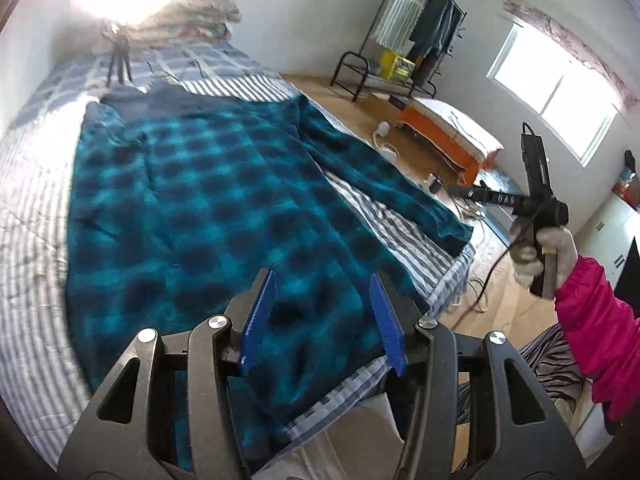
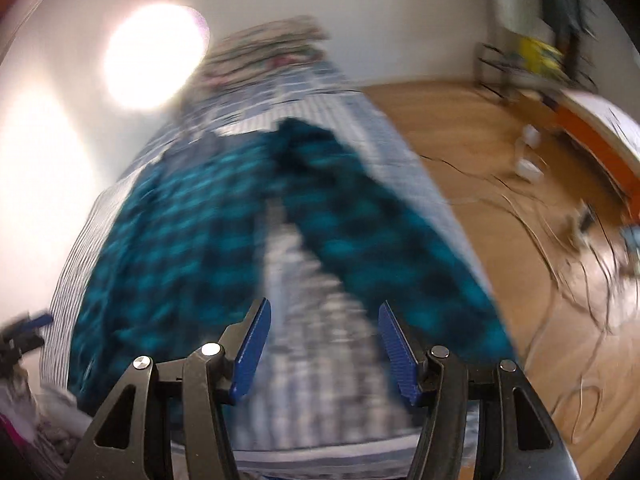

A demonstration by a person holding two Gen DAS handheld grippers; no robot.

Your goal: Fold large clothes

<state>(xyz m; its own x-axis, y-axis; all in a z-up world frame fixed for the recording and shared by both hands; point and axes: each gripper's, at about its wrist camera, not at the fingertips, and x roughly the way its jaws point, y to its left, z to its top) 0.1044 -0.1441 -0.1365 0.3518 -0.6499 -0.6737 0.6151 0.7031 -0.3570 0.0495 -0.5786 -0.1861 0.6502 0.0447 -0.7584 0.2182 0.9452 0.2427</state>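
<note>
A large teal and dark blue plaid garment (image 1: 200,200) lies spread flat on the striped bed (image 1: 36,200), one sleeve (image 1: 400,184) stretched toward the bed's right edge. My left gripper (image 1: 322,280) hovers open above the garment's near hem, with nothing between its blue pads. In the left wrist view a gloved hand (image 1: 540,248) with a pink sleeve holds the right gripper (image 1: 480,195) off the bed's right side. The blurred right wrist view shows my right gripper (image 2: 324,306) open over striped sheet (image 2: 320,340), between the garment's body (image 2: 180,220) and its sleeve (image 2: 380,220).
A small tripod (image 1: 120,56) and stacked quilts (image 1: 196,12) sit at the bed's far end. On the wooden floor (image 1: 352,108) to the right are an orange bench (image 1: 452,132), a clothes rack (image 1: 420,28) and loose cables (image 2: 560,240).
</note>
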